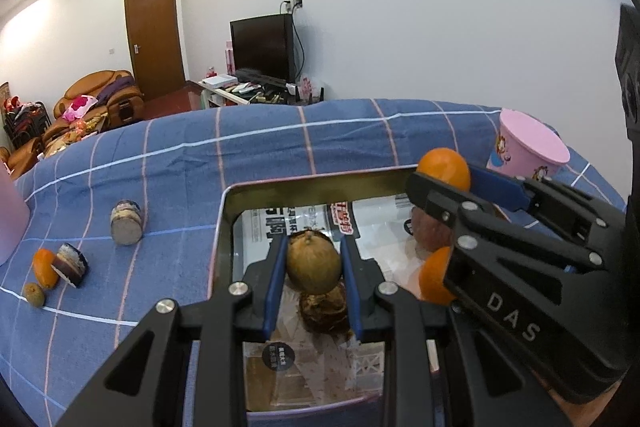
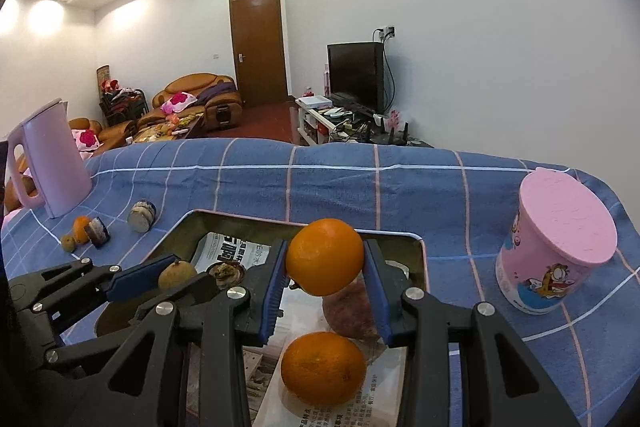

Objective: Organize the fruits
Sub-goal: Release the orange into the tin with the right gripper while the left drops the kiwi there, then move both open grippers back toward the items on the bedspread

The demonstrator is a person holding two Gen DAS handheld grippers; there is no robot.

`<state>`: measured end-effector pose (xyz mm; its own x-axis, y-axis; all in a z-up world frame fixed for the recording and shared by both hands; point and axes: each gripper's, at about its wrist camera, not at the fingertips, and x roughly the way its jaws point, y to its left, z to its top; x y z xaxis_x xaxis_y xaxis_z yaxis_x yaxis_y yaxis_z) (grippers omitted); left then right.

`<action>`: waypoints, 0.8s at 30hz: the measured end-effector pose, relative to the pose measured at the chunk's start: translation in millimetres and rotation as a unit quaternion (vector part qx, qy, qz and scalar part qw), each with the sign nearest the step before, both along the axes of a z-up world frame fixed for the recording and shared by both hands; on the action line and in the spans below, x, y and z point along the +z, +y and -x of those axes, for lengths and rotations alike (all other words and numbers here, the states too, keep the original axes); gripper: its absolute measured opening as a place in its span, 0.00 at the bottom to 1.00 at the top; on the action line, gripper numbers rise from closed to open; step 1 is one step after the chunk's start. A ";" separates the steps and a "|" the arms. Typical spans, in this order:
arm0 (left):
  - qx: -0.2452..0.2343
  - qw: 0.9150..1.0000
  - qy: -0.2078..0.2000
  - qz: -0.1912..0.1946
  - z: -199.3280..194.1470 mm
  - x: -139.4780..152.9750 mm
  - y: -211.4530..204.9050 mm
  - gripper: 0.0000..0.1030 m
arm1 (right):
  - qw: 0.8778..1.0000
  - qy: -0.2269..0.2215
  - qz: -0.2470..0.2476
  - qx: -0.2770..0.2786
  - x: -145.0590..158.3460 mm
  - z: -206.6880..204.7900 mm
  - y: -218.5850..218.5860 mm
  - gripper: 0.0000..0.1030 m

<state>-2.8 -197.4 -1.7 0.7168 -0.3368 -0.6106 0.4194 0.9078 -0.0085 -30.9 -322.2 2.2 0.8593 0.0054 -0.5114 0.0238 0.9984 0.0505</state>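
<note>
My left gripper (image 1: 314,247) is shut on a round brown-green fruit (image 1: 313,263), held just above the metal tray (image 1: 304,183) lined with newspaper. Under it in the tray lies a darker brown fruit (image 1: 323,311). My right gripper (image 2: 325,251) is shut on an orange (image 2: 325,259) over the tray's (image 2: 240,221) far right part. Below that orange, a second orange (image 2: 323,367) and a reddish-brown fruit (image 2: 348,311) rest in the tray. In the right wrist view the left gripper (image 2: 176,277) reaches in from the left with its fruit (image 2: 177,270).
A blue checked cloth (image 2: 360,187) covers the table. A lidded pink cup (image 2: 556,239) stands right of the tray, a pink kettle (image 2: 52,159) at the far left. Left of the tray lie a tipped jar (image 1: 127,223), a dark jar (image 1: 72,264), an orange (image 1: 43,265) and a small brown fruit (image 1: 34,294).
</note>
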 end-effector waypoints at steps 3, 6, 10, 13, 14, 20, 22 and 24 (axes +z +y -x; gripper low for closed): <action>-0.003 1.000 -0.001 0.000 -0.2 0.0 -0.4 0.28 | 1.000 0.003 -0.009 0.005 -0.9 0.7 -1.4 0.40; -0.003 1.000 -0.004 -0.002 0.8 0.8 -0.7 0.28 | 1.000 -0.006 -0.023 0.009 0.7 4.3 -3.3 0.48; 0.001 1.000 -0.014 -0.001 5.5 2.9 1.0 0.53 | 0.999 -0.021 -0.030 0.001 3.6 11.9 -4.7 0.83; -0.002 0.999 -0.033 0.018 14.1 7.9 5.0 0.80 | 0.999 -0.044 -0.026 -0.008 9.5 20.6 -5.0 0.83; -0.002 0.999 -0.041 0.026 17.0 9.8 6.6 0.82 | 0.998 -0.058 -0.022 -0.018 13.6 25.4 -5.8 0.83; 0.023 0.995 -0.094 0.033 27.7 21.0 14.1 0.95 | 0.990 -0.109 0.010 -0.092 25.9 46.3 -16.5 0.83; 0.036 0.994 -0.094 0.035 26.2 21.1 19.6 0.97 | 0.989 -0.108 0.003 -0.103 25.6 47.3 -21.5 0.83; 0.045 0.995 -0.085 0.037 23.4 19.1 25.1 0.97 | 0.988 -0.107 -0.004 -0.114 24.7 48.2 -25.9 0.83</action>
<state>-26.3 -172.2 17.4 0.8369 -0.3052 -0.4544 0.3368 0.9415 -0.0121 -79.1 -348.2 26.9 0.9274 -0.1971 -0.3180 0.2356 0.9679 0.0874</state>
